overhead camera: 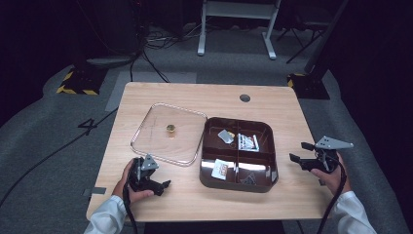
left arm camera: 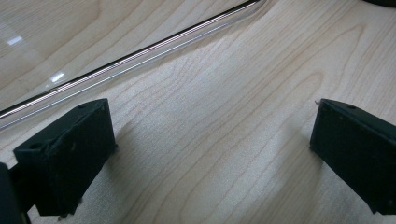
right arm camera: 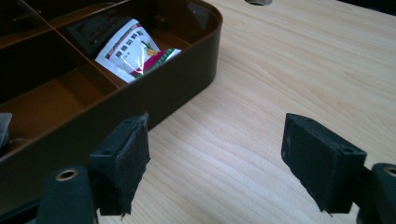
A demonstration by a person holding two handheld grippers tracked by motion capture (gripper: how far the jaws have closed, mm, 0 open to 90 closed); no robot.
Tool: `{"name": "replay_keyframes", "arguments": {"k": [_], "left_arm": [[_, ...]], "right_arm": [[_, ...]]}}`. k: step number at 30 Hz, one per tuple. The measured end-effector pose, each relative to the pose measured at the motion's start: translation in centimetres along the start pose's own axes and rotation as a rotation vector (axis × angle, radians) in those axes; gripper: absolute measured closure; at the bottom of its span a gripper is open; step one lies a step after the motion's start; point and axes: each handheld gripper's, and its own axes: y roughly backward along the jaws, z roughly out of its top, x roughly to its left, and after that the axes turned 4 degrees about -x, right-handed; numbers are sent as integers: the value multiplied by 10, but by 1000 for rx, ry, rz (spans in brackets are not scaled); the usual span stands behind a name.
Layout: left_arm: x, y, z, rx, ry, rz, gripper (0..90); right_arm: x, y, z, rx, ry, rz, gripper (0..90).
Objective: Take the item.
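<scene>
On the wooden table in front of me sits a dark brown tray split into 4 compartments. In the high view, the far-left compartment holds a small grey packet with something yellow at its edge; the far-right one holds a white printed sachet. The near-left compartment has a white packet with orange marking, and the near-right one has a small dark item I cannot identify.

Left of the tray, touching or nearly touching its side, lies a clear lid flat on the table, with a small brass-coloured knob near its middle.

My left gripper rests low at the table's near-left, just in front of the lid's near edge. In the left gripper view its jaws stand released and wide apart, grasping nothing, with bare wood between them and the lid's rim running across just beyond.

My right gripper hovers right of the tray, a little apart from its wall. In the right gripper view its jaws are likewise spread wide and empty (only wood grain between them), the left jaw close by the tray's rounded corner. From here the sachet shows red and green printing, leaning against a divider.
</scene>
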Motion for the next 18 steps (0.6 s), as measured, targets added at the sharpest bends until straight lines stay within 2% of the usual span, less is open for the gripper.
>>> {"name": "replay_keyframes", "arguments": {"k": [4, 7, 18], "left_arm": [[0, 0, 0, 0, 0, 0, 1], [0, 0, 0, 1, 3, -1, 1], [0, 0, 0, 2, 2, 1, 1]], "right_arm": [[2, 0, 9, -12, 11, 10, 236], [3, 0, 16, -20, 17, -6, 229], [9, -5, 37, -24, 61, 17, 234]]}}
